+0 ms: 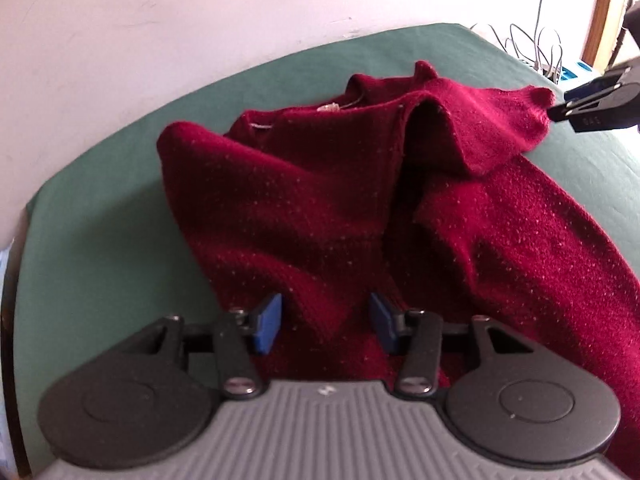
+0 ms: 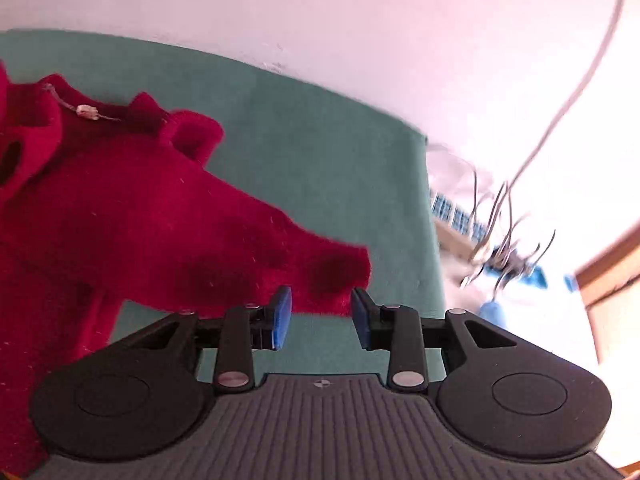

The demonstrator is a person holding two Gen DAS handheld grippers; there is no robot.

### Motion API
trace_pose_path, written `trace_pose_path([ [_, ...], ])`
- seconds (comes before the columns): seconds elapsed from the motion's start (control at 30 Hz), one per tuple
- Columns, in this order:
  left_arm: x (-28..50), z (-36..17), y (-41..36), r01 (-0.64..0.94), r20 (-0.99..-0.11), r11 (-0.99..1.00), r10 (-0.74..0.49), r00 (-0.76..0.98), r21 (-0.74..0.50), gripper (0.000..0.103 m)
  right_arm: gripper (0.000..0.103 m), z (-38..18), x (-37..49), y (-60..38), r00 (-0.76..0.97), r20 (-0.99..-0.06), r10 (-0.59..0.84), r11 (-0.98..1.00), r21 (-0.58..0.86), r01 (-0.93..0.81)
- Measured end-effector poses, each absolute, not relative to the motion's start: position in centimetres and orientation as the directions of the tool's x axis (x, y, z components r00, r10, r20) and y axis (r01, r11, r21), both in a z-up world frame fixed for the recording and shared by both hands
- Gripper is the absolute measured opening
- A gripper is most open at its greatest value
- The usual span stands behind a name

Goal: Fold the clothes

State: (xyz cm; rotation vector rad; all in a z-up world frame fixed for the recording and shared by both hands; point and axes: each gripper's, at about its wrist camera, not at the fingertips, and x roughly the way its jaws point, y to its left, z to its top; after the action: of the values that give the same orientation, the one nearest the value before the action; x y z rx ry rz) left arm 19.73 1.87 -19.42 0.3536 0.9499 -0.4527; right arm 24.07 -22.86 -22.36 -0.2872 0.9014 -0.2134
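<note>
Nearest the left wrist camera, the left gripper (image 1: 325, 322) is being held with its blue-padded fingers (image 1: 267, 322) parted, a ridge of the dark red, fuzzy knitted sweater (image 1: 304, 216) lying between them but not visibly pinched. The right gripper (image 2: 320, 322) is likewise being kept open, its fingers (image 2: 282, 320) standing on either side of the end of a sleeve (image 2: 340, 276) that is reaching out over the green cloth-covered surface (image 2: 320, 160). The garment is lying rumpled across that surface, its collar towards the far wall (image 1: 160, 40). It is judged soft, limp and fairly thick, likely to sag and bunch when lifted; hold is best being taken at the cuff and the hem edge, where the knit looks firmer.
</note>
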Motion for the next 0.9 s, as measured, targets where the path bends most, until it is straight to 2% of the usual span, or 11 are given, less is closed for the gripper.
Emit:
trace_pose_path([
  [0.13,20.4,-19.0,1.9,0.541,-0.847,0.835,-0.215,0.486,0.099,0.059,0.033,-22.5,23.8,-27.0,0.613,-0.749,-0.251,0.968,-0.181,0.174],
  [0.27,21.0,-18.6,1.9,0.566,-0.856,0.818,-0.215,0.471,0.106,0.068,0.033,-19.4,24.9,-30.1,0.621,-0.757,-0.203,0.979,-0.143,0.146],
  [0.33,21.4,-18.4,1.9,0.578,-0.86,0.809,-0.215,0.463,0.109,0.064,0.031,-16.8,26.2,-32.0,0.61,-0.78,-0.139,0.988,-0.063,0.144],
  [0.37,21.5,-18.2,1.9,0.584,-0.862,0.804,-0.215,0.459,0.11,0.058,0.031,-15.8,27.0,-32.4,0.605,-0.787,-0.121,0.989,-0.042,0.142],
  [0.4,21.7,-17.9,1.9,0.589,-0.862,0.799,-0.212,0.461,0.119,0.056,0.031,-14.4,27.6,-32.9,0.597,-0.796,-0.1,0.991,-0.028,0.129],
  [0.6,25.2,-9.6,1.6,0.561,-0.79,0.768,-0.123,0.601,0.308,0.063,0.034,-8.2,28.8,-31.6,0.552,-0.825,-0.123,0.992,-0.092,0.084],
  [0.73,26.5,-6.3,2.1,0.504,-0.738,0.793,-0.106,0.666,0.341,0.058,0.034,-9.2,28.2,-29.9,0.552,-0.826,-0.114,0.993,-0.082,0.083],
  [0.9,25.3,-9.4,2.7,0.513,-0.779,0.816,-0.131,0.613,0.266,0.059,0.034,-14.5,27.1,-29.9,0.508,-0.86,-0.052,0.993,0.011,0.121],
])
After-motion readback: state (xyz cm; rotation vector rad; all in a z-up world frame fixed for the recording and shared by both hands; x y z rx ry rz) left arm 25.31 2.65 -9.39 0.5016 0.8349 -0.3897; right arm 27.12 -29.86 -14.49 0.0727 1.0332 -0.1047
